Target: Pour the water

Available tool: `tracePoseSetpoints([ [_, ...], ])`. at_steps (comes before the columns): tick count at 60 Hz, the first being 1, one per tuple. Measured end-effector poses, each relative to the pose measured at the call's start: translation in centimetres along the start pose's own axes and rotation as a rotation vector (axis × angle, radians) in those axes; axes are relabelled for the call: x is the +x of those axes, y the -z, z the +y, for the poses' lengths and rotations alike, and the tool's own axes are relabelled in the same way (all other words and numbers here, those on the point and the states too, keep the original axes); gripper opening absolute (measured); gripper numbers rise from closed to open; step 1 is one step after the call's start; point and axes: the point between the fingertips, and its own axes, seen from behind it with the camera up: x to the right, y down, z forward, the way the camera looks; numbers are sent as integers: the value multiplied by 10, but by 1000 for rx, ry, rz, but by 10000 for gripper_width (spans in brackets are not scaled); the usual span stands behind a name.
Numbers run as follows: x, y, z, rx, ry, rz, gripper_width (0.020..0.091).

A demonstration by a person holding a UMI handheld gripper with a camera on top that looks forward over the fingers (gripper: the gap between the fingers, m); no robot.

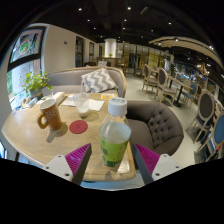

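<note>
So at the bottom of the frame I've got my hand-held gripper with both pink pads pressed up against a clear plastic water bottle, one on each side, so it's clamped on the bottle. The bottle sits dead center in the lower half of the frame, upright, white cap on top, green label around the middle. I can't quite tell if its base is touching the surface or lifted a bit off it.

Just past it, left of center, the light wooden surface spreads out. There's a round red coaster lying flat just up and left of the bottle, apart from it. Further left stands a brownish mug with its handle facing left. Behind the coaster there's a small white cup, and some white paper or napkins beside it toward the middle.

To the right of the bottle is a dark grey tufted armchair.

Farther back, upper left, a potted green plant sits by the wall, with a sofa carrying a zigzag-pattern cushion near center. The upper right of the frame shows a cafe-like room with chairs and ceiling lights.
</note>
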Motion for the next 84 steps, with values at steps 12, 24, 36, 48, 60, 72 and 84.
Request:
tracePoseSetpoints([
  [12,5,-43,-8,34,-42,3,647],
  [24,8,-48,-13,63,-76,24,490],
  [36,4,-51,-24,57,-50,58,400],
  [48,-11,-44,-74,88,89,174,400],
  [60,-34,-36,-154,110,432,376,399],
  [72,-79,-43,-212,85,919,577,399],
  [84,-116,-67,-223,10,1421,701,400],
])
